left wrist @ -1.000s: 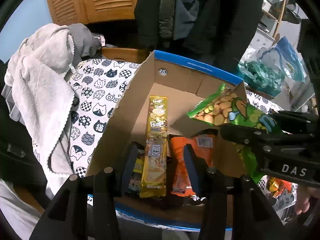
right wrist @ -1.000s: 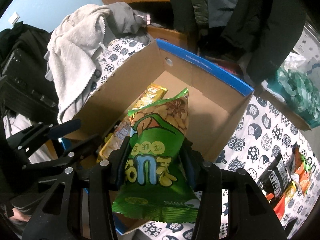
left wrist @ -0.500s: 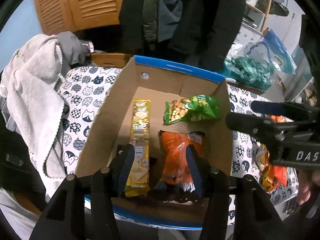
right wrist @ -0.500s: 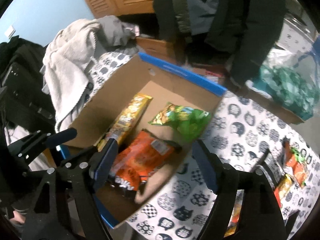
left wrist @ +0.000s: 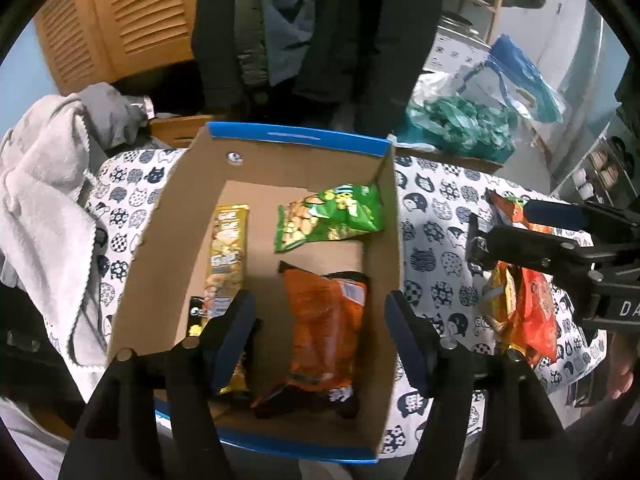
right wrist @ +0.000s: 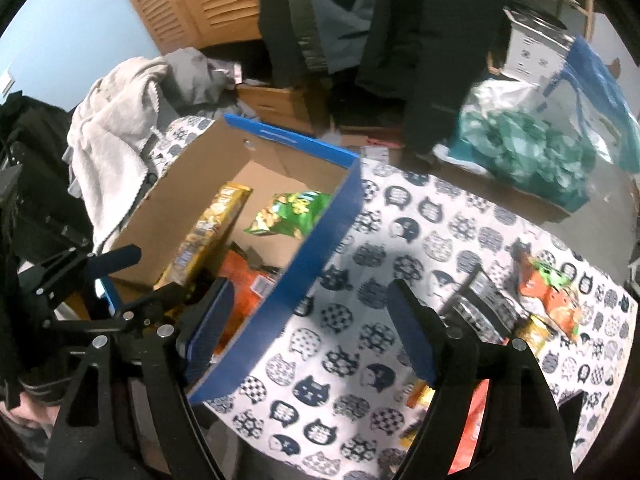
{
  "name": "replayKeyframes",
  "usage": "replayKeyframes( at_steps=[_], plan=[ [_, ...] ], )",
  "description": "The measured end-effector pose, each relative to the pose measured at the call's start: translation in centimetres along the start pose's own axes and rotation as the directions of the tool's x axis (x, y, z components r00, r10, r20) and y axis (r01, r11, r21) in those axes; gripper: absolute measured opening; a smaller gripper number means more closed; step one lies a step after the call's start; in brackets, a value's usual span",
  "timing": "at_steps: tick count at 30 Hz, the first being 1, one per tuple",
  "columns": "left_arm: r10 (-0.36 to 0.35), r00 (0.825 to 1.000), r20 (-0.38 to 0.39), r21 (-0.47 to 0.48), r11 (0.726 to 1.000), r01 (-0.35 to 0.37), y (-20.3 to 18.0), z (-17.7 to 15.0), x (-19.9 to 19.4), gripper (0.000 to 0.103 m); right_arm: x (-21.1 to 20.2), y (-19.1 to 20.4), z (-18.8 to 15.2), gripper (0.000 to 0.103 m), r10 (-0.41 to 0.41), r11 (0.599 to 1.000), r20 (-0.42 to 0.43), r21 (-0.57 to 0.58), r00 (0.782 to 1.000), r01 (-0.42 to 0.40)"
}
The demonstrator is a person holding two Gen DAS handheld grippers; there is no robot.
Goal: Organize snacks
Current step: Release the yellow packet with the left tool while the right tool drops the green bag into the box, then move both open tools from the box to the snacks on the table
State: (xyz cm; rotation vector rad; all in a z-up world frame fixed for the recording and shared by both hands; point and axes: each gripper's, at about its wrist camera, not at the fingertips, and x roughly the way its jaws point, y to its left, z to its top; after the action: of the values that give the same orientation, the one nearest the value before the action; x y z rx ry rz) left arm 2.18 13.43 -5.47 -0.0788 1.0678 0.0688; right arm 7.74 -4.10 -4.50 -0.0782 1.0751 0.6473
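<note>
A cardboard box with a blue rim (left wrist: 292, 136) stands on the cat-print cloth. In it lie a green snack bag (left wrist: 328, 216), an orange bag (left wrist: 324, 320) and a long yellow pack (left wrist: 226, 256). My left gripper (left wrist: 318, 332) is open and empty above the box's near end. My right gripper (right wrist: 310, 332) is open and empty over the cloth just right of the box (right wrist: 320, 252); it also shows in the left wrist view (left wrist: 532, 232). Loose snack packs lie on the cloth at the right (right wrist: 548, 288), and in the left wrist view (left wrist: 524, 312).
A grey towel (left wrist: 44, 192) is piled left of the box. Dark coats (left wrist: 320, 28) hang behind. A green plastic bag (right wrist: 528, 160) and a blue bag (left wrist: 516, 76) sit beyond the table's far right edge. A black pack (right wrist: 480, 300) lies on the cloth.
My right gripper opened and let the green bag drop into the box, then drew back to the right over the cloth. My left gripper opened wider and rose.
</note>
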Motion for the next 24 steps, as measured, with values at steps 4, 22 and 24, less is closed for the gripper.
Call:
replayKeyframes(
  at_steps=[4, 22, 24],
  plan=[
    [-0.009, 1.0, -0.006, 0.033, 0.999, 0.009, -1.8, 0.0, 0.1, 0.07, -1.1, -2.1, -1.0, 0.08, -0.023, 0.999, 0.003, 0.024, 1.0, 0.023],
    [-0.048, 0.995, -0.09, 0.221, 0.973, 0.067, -11.6, -0.6, 2.5, 0.072, -2.9, -12.5, -6.9, 0.08, -0.093, 0.972, -0.039, 0.211, 0.995, 0.099],
    [-0.049, 0.994, -0.1, 0.236, 0.969, 0.071, -12.4, -0.8, 2.8, 0.073, -2.9, -13.5, -7.7, 0.08, -0.098, 0.968, -0.048, 0.228, 0.994, 0.107]
  ],
)
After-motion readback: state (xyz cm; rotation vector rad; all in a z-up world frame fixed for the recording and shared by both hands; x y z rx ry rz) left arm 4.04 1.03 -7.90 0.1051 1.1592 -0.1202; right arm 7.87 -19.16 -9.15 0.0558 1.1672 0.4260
